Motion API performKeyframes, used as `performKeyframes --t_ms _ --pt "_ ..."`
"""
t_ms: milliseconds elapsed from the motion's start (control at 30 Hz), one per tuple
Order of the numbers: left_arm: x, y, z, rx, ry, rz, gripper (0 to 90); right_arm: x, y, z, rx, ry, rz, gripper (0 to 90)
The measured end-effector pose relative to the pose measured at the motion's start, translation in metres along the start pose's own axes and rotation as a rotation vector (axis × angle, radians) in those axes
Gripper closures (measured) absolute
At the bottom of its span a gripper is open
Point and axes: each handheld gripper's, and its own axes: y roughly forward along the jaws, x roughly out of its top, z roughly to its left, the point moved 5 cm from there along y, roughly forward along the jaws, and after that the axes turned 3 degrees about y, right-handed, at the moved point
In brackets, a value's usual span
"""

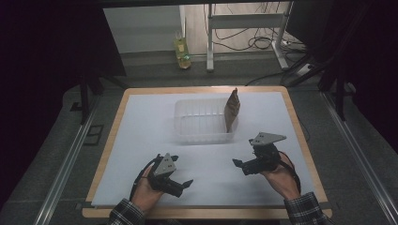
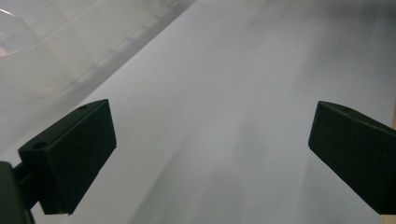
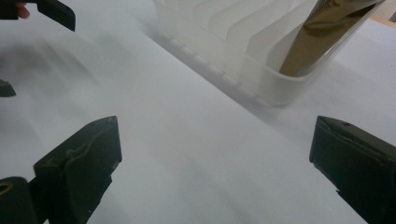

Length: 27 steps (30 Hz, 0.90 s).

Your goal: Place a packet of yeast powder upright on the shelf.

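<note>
Left gripper (image 1: 180, 183): jaws spread wide, holding nothing, low over the white sheet (image 1: 141, 140) near the bench's (image 1: 112, 126) front edge.
Right gripper (image 1: 240, 165): jaws wide apart too, nothing between them, just off the tub's front right corner.
Clear tub (image 1: 204, 136): mid-sheet, apart from both grippers; bare sheet lies on every side of it.
Brown pouch (image 1: 232, 110): stands tilted inside the tub against its right end wall, top above the rim.
Open room: broad bare sheet between the grippers and before the tub.
Right gripper view: pouch (image 3: 322, 32) in the tub's corner (image 3: 280, 88), left gripper's jaw tips far left.
Left gripper view: tub wall (image 2: 56, 51) at upper left, blurred.
</note>
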Motion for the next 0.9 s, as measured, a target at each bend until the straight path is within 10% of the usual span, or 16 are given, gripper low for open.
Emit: performKeyframes --t_ms 900 --pt "-0.003 -0.005 0.0 0.024 0.0 -0.006 0.6 -0.018 -0.023 0.011 0.008 -0.01 -0.029 0.4"
